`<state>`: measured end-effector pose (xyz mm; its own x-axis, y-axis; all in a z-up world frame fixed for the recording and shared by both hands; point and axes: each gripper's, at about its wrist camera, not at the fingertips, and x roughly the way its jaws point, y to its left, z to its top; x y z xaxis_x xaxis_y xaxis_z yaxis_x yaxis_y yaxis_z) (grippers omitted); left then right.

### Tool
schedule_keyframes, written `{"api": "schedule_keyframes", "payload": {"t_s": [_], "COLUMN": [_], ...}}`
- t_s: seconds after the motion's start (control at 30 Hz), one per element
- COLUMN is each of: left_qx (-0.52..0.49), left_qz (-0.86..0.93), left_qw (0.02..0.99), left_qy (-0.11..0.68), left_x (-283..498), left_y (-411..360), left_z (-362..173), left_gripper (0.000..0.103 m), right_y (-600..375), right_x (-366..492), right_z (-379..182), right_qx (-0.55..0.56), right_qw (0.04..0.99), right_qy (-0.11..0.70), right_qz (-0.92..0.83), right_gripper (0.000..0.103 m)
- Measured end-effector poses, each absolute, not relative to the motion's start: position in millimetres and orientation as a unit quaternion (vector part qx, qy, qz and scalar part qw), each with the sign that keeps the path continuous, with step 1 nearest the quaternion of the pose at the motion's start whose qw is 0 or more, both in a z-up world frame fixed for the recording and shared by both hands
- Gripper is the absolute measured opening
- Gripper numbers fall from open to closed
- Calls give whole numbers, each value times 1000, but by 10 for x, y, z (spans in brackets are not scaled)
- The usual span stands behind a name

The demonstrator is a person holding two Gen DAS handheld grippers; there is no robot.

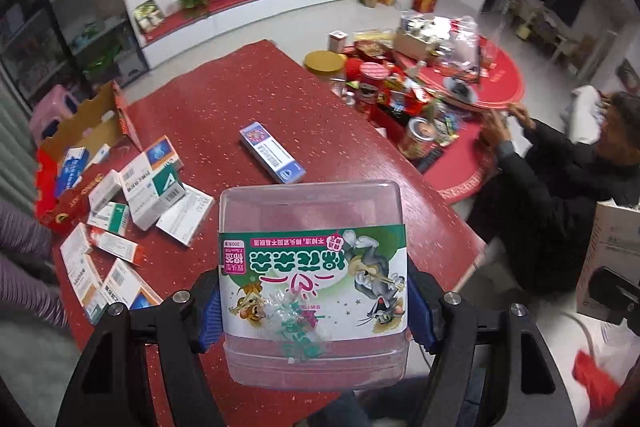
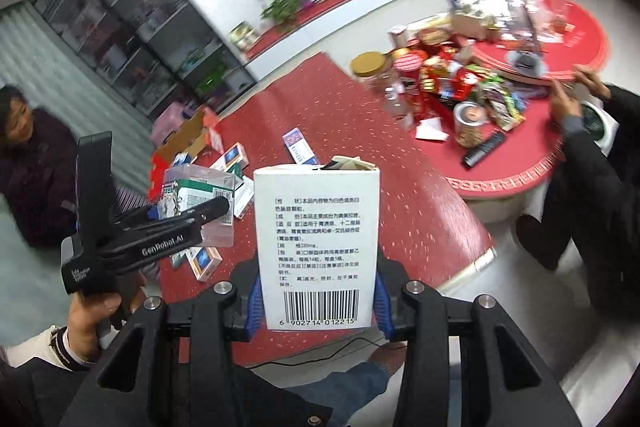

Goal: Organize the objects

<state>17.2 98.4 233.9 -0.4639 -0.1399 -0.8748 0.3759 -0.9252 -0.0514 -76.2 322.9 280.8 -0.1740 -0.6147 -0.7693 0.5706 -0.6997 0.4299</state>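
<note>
My left gripper (image 1: 314, 307) is shut on a clear plastic tub with a green cartoon label (image 1: 314, 279), held above the red table (image 1: 240, 91); it also shows in the right wrist view (image 2: 200, 199), gripped by the left gripper (image 2: 180, 219). My right gripper (image 2: 318, 299) is shut on a white medicine box with a barcode (image 2: 318, 247), its top flap open. Several medicine boxes (image 1: 132, 203) lie scattered on the table's left. A blue-and-white box (image 1: 272, 157) lies alone mid-table.
An open cardboard box (image 1: 80, 155) holding more medicine boxes sits at the table's left edge. A round red table (image 1: 480, 95) crowded with jars and snacks stands to the right, a seated person (image 1: 560, 171) beside it. Another person (image 2: 28, 163) sits at left.
</note>
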Motion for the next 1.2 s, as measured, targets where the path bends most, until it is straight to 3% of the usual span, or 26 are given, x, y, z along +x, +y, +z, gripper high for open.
{"api": "schedule_keyframes", "payload": {"t_s": [0.3,0.57,0.83,1.2], "left_qx": [472,432,415,402], "left_qz": [-803,-736,-714,-704], "left_qw": [326,448,515,545], "left_qy": [163,268,231,213], "left_x": [-168,-310,-487,-774], "left_y": [1329,2080,2773,3012], "left_z": [2453,2891,3076,3325], "left_gripper": [76,76,76,76], "right_y": [3346,3738,3914,4072], "right_x": [-1819,-2400,-2565,-2856], "right_z": [2724,2884,2950,3046], "right_qx": [494,481,458,442], "right_qw": [529,624,681,705], "right_qy": [60,85,104,82], "right_qz": [-687,-610,-562,-549], "right_gripper": [42,42,42,42]}}
